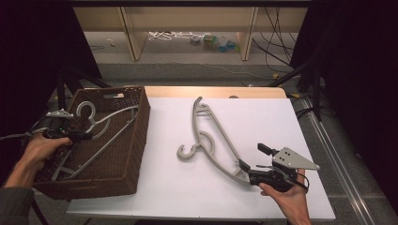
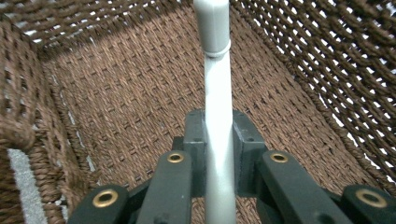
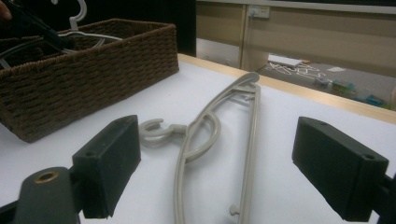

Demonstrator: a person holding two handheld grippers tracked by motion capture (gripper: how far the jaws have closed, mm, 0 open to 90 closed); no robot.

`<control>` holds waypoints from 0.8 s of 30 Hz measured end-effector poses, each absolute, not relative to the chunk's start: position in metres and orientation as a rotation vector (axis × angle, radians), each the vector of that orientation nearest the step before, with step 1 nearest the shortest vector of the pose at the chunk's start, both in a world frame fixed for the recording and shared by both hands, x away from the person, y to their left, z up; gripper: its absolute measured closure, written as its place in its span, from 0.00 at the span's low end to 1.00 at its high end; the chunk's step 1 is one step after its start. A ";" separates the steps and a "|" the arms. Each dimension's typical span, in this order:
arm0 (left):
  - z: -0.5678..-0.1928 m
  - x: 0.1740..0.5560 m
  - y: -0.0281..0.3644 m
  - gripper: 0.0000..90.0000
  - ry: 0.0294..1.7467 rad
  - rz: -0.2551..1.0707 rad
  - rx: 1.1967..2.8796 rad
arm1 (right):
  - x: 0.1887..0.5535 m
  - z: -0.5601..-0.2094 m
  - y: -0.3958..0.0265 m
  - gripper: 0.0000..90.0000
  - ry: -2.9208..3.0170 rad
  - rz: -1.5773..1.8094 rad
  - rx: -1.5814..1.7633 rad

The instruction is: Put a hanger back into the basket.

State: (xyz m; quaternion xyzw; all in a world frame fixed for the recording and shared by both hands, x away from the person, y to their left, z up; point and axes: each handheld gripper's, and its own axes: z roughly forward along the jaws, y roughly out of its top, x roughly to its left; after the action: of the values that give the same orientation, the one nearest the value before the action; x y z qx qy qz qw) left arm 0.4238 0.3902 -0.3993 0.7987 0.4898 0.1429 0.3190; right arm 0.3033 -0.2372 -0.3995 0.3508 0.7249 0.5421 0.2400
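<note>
Work in hand: grey plastic hangers going into the wicker basket [image 1: 136,140] at the left of the white table [image 1: 281,122].

Left gripper [image 1: 87,137]: jaws closed tight on a bar of the held hanger [image 2: 218,116], pads pressing it from both sides, inside the basket. High view shows this hanger's hook [image 1: 86,110] near the basket's far wall, its arms running diagonally across the interior. Whether it touches the woven floor cannot be told.

Right gripper [image 1: 252,159]: jaws wide apart, nothing between them. It sits at the near end of the second hanger [image 1: 220,140], which lies flat on the table, well apart from the basket. In the right gripper view this hanger [image 3: 210,135] runs away between the two open jaws; contact with the pads cannot be told.

Handling judgement: moulded plastic, likely light and stiff with a little flex along the arms. The surface looks smooth, so a narrow bar may pivot or slip in the pads if gripped off-centre. Long shape: a grip at one end will let the far end swing and droop. Best hold is probably on the straight lower bar or near the neck under the hook, pads square across the bar
</note>
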 end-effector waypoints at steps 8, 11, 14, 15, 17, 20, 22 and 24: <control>-0.412 0.425 0.392 0.86 1.324 0.373 2.140 | 0.304 -0.401 -0.236 0.18 1.984 1.498 0.963; -0.412 0.424 0.396 0.85 1.348 0.377 2.119 | 0.304 -0.401 -0.236 0.18 1.987 1.488 0.961; -0.414 0.424 0.399 0.83 1.396 0.418 2.086 | 0.304 -0.401 -0.236 0.18 1.989 1.495 0.964; -0.413 0.424 0.401 0.82 1.394 0.426 2.110 | 0.304 -0.401 -0.236 0.18 1.989 1.496 0.963; -0.414 0.423 0.401 0.81 1.408 0.429 2.079 | 0.304 -0.401 -0.236 0.18 1.989 1.495 0.963; -0.412 0.422 0.404 0.73 1.459 0.458 2.058 | 0.304 -0.401 -0.236 0.18 1.989 1.494 0.965; -0.410 0.421 0.408 0.70 1.481 0.468 2.068 | 0.304 -0.401 -0.236 0.18 1.989 1.493 0.965; -0.408 0.418 0.409 0.62 1.529 0.499 2.031 | 0.304 -0.401 -0.236 0.18 1.990 1.493 0.964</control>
State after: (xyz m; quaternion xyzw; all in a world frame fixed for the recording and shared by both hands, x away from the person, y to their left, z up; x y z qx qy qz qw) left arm 0.4182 0.4085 -0.4083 0.7543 0.5681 0.1852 0.2719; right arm 0.3040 -0.2362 -0.4013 0.3511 0.7251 0.5440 0.2345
